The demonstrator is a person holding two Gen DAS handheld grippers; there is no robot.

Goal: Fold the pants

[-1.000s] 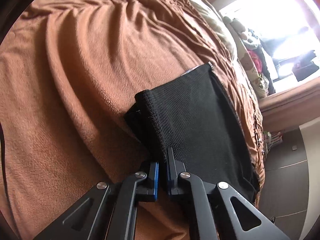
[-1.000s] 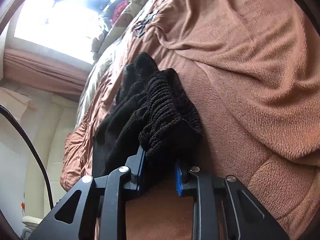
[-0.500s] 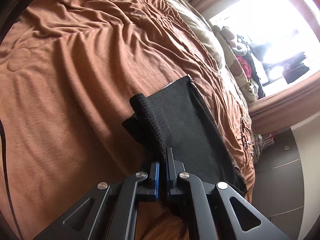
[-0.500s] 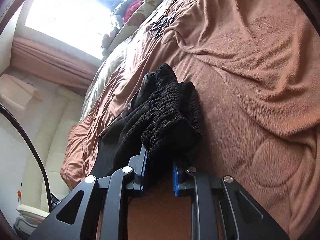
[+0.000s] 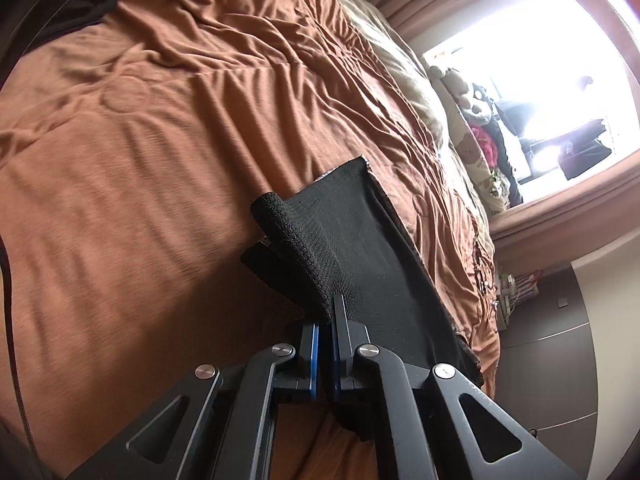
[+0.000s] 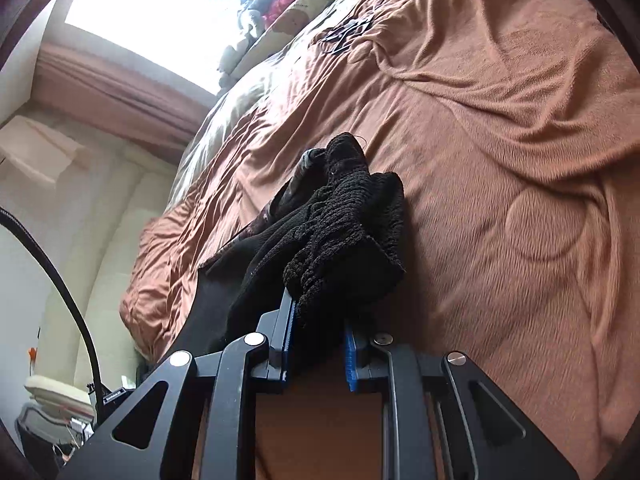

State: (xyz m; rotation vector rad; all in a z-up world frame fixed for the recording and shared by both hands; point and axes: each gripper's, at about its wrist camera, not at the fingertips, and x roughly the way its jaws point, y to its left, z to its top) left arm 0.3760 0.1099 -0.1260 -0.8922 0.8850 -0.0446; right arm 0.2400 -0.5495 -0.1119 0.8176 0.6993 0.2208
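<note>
Black knit pants (image 5: 360,248) hang stretched between the two grippers above a bed covered by a rumpled orange-brown blanket (image 5: 168,128). In the left wrist view, the left gripper (image 5: 325,344) is closed tight on a thin edge of the fabric, its blue pads nearly touching with only the cloth between them; a ribbed band of the pants curls over just ahead of the fingertips, and a flat panel of the garment runs away from the gripper toward the far side of the bed, its far corner resting on the blanket. In the right wrist view, the right gripper (image 6: 318,344) clamps a thick, bunched wad of the same pants (image 6: 344,232), so its blue pads (image 6: 350,354) stand a little apart with the knit heaped up and spilling over them. Part of the garment trails down to the left of that gripper, toward the edge of the bed. Beyond the blanket (image 6: 500,160), a paler quilt (image 5: 404,76) lies near the head of the bed, and stuffed toys (image 5: 476,120) sit by a very bright window (image 5: 540,80). A black cable (image 6: 60,276) arcs through the left of the right wrist view, in front of a pale wall.
</note>
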